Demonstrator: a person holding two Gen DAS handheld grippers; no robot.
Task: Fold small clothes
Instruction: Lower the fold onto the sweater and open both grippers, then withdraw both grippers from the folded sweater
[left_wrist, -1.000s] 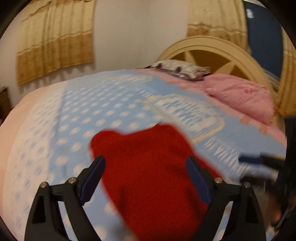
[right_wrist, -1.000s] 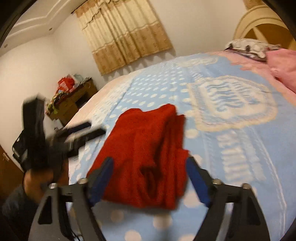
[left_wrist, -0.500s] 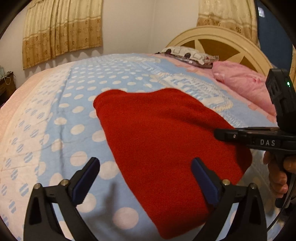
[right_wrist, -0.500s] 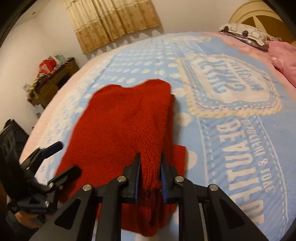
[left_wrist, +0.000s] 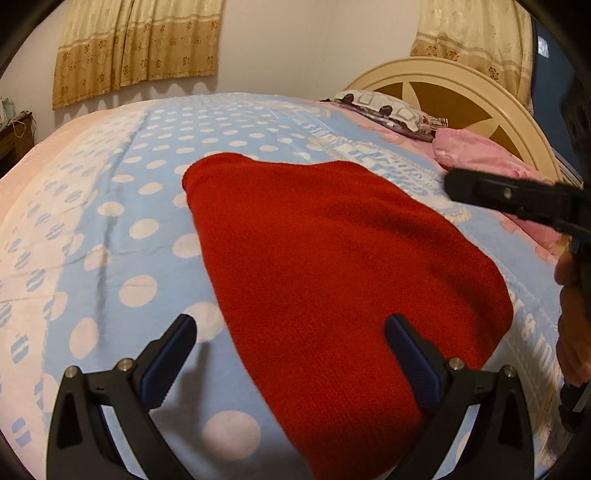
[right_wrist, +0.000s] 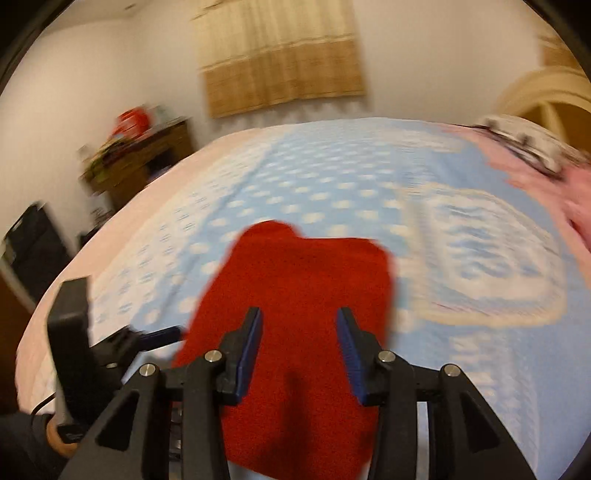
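Jaws on our left gripper (left_wrist: 290, 338) stand spread as wide as they go, nothing pinched. One blue pad hangs over the dotted bedspread (left_wrist: 110, 236), the other over the near part of the red knit garment (left_wrist: 332, 266), and neither pad presses on the cloth as far as we can see.

Our right gripper (right_wrist: 299, 332) has just let its jaws part again, now about half apart. We see the red garment (right_wrist: 295, 295) in the gap behind the pads, but the pads (right_wrist: 251, 343) don't pinch it (right view is motion-blurred, so fine contact is hard to judge). We call it released.

Garment lies flat on the bed as a folded red slab, widest toward us and narrowing to a rounded far end, in the blue polka-dot part of the bedspread, just beside the big printed emblem (right_wrist: 491, 258).

In the left view our right gripper (left_wrist: 517, 197) juts in from the right edge above the far right side of the garment, with the hand (left_wrist: 572, 317) on its handle below. In the right view our left gripper (right_wrist: 147, 338) sits just left of the garment's edge.

Pink quilt (left_wrist: 480, 155) and a patterned pillow (left_wrist: 388, 110) lie against the cream headboard (left_wrist: 461, 77), well apart from the garment.
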